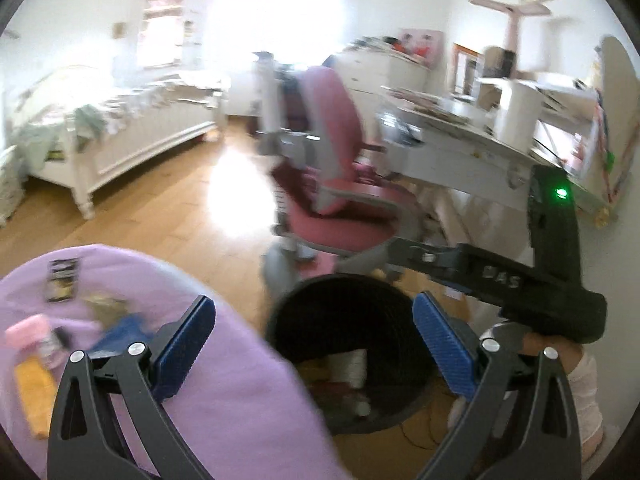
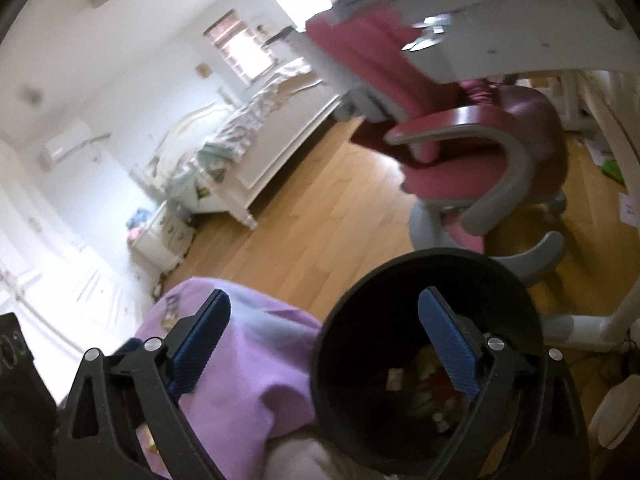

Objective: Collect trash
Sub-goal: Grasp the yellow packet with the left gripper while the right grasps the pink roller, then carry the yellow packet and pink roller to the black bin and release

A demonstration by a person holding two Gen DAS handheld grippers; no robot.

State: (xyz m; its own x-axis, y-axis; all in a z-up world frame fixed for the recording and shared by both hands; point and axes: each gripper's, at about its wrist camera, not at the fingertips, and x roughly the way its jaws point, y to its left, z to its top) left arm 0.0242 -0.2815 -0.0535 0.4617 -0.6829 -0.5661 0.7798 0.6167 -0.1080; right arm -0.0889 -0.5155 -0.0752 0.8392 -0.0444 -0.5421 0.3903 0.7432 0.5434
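Your left gripper [image 1: 314,344] has its blue pads spread wide with nothing between them; it hangs over the edge where the purple cloth [image 1: 224,384] meets the black trash bin [image 1: 348,344], the left pad over the cloth and the right pad by the bin's right rim; the bin sits on the wood floor [image 1: 160,208] just beside the cloth, and there's already some stuff down in it, though it's too blurry to name beyond a pale wrapper-ish thing; the trash pieces [image 1: 60,280] are scattered on the cloth to your left: a dark packet, something pink, something orange, a blue bit, all smeared by motion; your right gripper [image 2: 324,344] is wide apart too and holds nothing, its right pad sitting over the bin's mouth and the left one over the cloth; in the left view you can see the right gripper's body reaching in from the right with a green light on; behind the bin there's a pink desk chair [image 1: 332,184], a desk [image 1: 472,148] to the right and a white bed [image 1: 120,128] off to the left.
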